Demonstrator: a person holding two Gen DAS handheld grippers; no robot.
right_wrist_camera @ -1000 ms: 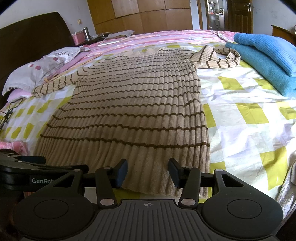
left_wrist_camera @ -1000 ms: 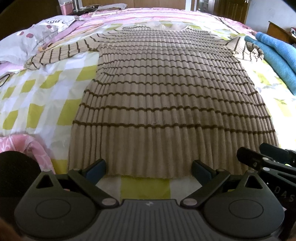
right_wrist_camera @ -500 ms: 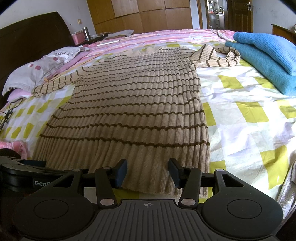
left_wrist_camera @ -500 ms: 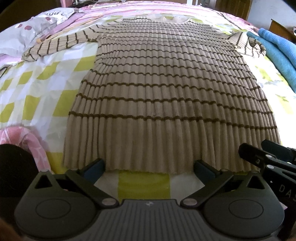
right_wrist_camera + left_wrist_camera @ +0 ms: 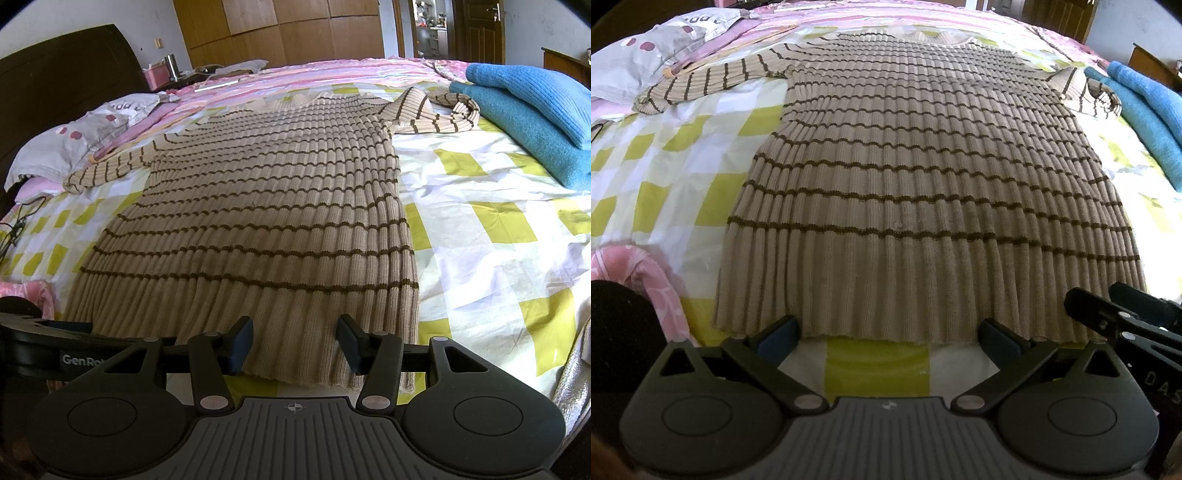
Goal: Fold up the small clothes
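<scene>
1. A bedroom: a bed with a yellow-and-white checked sheet [image 5: 491,221] fills both views, with a dark headboard [image 5: 62,70] and wooden wardrobe doors [image 5: 280,29] beyond it.
2. A beige ribbed sweater with thin brown stripes [image 5: 923,177] lies spread flat on the checked sheet, hem nearest the cameras and neckline at the far end.
3. Its left sleeve [image 5: 705,83] stretches out straight from the sweater's body toward a grey pillow with pink dots [image 5: 653,51].
4. Its right sleeve [image 5: 439,110] is bent and bunched beside the sweater's shoulder, just short of a stack of folded blue towels [image 5: 524,107].
5. A pink striped cover [image 5: 295,75] lies beyond the sweater's neckline, and a pink patterned cloth [image 5: 635,266] sits near the hem's left corner.
6. The left gripper [image 5: 888,334] sits at the sweater's hem toward the left part, fingers spread wide, with the hem edge between the two blue pads [image 5: 779,332]; whether they touch the fabric cannot be told.
7. The right gripper [image 5: 293,343] sits at the hem nearer the sweater's right side, fingers [image 5: 349,341] apart with a stretch of ribbed hem between them, not pinched.
8. The two grippers are side by side along the hem; each shows at the edge of the other's view.
</scene>
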